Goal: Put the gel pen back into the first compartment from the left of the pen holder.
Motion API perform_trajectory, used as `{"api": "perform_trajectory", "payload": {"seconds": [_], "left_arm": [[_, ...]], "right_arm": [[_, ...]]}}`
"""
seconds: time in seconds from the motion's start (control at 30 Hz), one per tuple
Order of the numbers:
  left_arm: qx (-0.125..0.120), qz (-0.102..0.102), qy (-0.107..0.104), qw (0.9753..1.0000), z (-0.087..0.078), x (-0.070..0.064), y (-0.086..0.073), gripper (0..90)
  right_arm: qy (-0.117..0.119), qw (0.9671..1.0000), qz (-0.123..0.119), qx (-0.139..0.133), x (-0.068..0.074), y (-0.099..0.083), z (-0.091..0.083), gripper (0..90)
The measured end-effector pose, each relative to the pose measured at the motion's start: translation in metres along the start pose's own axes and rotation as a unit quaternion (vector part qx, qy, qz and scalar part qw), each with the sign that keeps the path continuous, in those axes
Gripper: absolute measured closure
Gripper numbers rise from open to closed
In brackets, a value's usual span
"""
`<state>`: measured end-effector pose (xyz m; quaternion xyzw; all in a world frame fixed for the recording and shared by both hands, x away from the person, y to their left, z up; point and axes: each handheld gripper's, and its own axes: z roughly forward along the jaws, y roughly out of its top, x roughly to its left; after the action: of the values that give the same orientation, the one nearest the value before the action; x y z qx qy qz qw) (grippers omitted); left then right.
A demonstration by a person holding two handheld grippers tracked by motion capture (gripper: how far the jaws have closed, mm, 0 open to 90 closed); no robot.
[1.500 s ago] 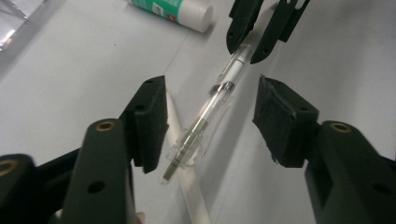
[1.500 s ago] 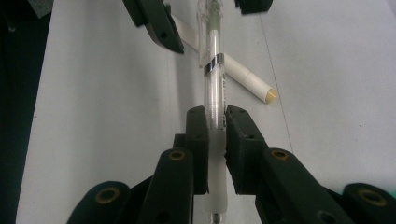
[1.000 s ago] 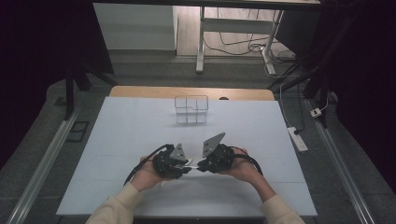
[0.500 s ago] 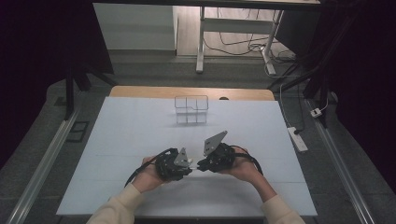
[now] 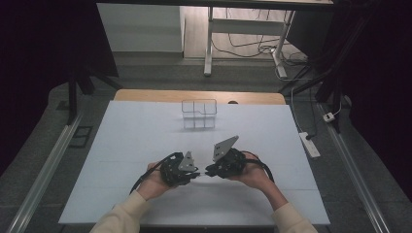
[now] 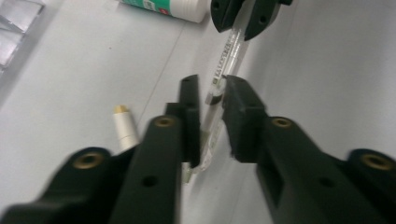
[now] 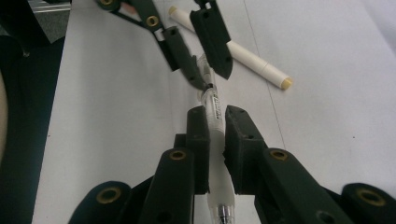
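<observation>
The clear pen (image 7: pixel 215 140) hung just above the white table (image 5: pixel 145 131), near its front edge, stretched between your two grippers. Your right gripper (image 7: pixel 215 119) had its jaws closed tight on the barrel near the grip end. Your left gripper (image 6: pixel 211 100) met it head-on: one jaw lay against the pen's other end, while a small gap showed at the other jaw, so you hadn't fully clamped it. A white marker (image 7: pixel 243 56) lay on the table just beside the pen. A green-labelled bottle (image 6: pixel 163 7) lay farther off, and a clear plastic organizer (image 5: pixel 199 114) stood well apart toward the table's back.
</observation>
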<state>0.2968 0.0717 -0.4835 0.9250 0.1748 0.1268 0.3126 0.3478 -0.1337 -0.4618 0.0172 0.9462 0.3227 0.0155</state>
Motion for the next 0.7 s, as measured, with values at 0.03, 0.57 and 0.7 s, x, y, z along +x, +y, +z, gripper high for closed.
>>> {"api": "perform_trajectory", "payload": {"seconds": [0.03,0.57,0.7], "left_arm": [[0.000,0.000,-0.003,1.0000,0.001,0.000,0.000,73.4],[0.015,0.024,-0.018,0.9994,0.010,-0.005,-0.002,75.7],[0.017,0.031,-0.018,0.9992,0.010,-0.006,-0.001,76.4]], "right_arm": [[0.002,1.0000,0.002,-0.004,0.000,0.000,0.000,79.3],[0.020,0.9996,-0.001,-0.021,0.001,0.001,-0.002,79.0],[0.023,0.9994,0.002,-0.025,0.001,0.000,-0.003,78.5]]}}
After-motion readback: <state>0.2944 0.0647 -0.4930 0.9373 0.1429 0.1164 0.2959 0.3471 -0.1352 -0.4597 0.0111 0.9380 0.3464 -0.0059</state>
